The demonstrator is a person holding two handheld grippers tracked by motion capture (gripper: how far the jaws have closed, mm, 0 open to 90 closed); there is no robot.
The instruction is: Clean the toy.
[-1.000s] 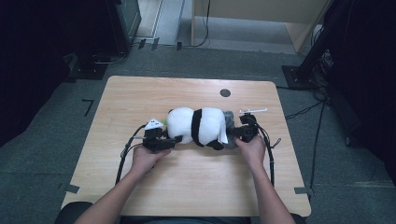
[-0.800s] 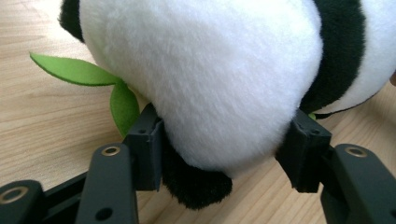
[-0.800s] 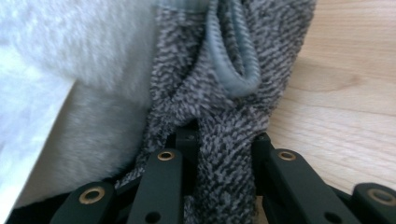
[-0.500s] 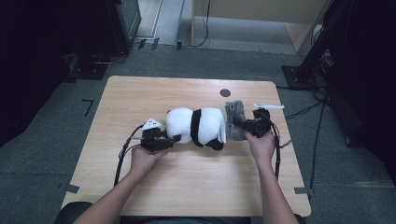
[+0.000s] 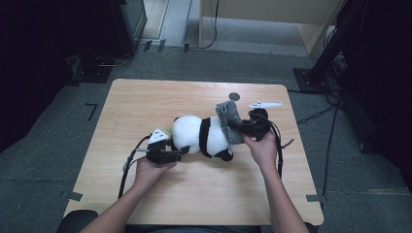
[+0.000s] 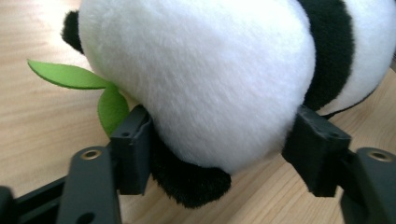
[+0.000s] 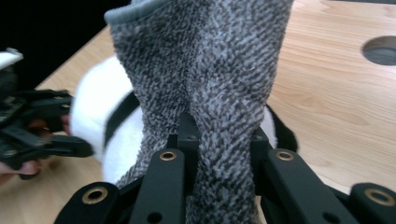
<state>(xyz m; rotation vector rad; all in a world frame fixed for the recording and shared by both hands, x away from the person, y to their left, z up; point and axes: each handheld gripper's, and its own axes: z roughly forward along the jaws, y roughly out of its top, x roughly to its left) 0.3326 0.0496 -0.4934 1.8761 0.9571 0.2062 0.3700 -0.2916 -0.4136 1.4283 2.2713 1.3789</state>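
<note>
A black-and-white panda plush [image 5: 199, 135] lies on its side in the middle of the wooden table [image 5: 145, 107]. My left gripper [image 5: 180, 151] holds its white head [image 6: 201, 79] between both jaws, which press into the fur from either side [image 6: 224, 149]. Green felt leaves [image 6: 74, 77] stick out beside the head. My right gripper [image 5: 237, 127] is shut on a grey knitted cloth [image 5: 227, 116], held upright over the panda's rear end. That cloth [image 7: 210, 70] rises out of the shut jaws [image 7: 222, 144], with the panda's body [image 7: 100, 102] behind it.
A round dark hole [image 5: 234, 96] sits in the table near the far edge, also seen as a hole [image 7: 380, 50] at the right of the right gripper view. Cables trail from both grippers. Dark equipment and a stand base [image 5: 311, 77] surround the table.
My right gripper has lifted the grey cloth from beside the panda's rear and carried it up and left over that end. The left gripper keeps its hold on the head.
</note>
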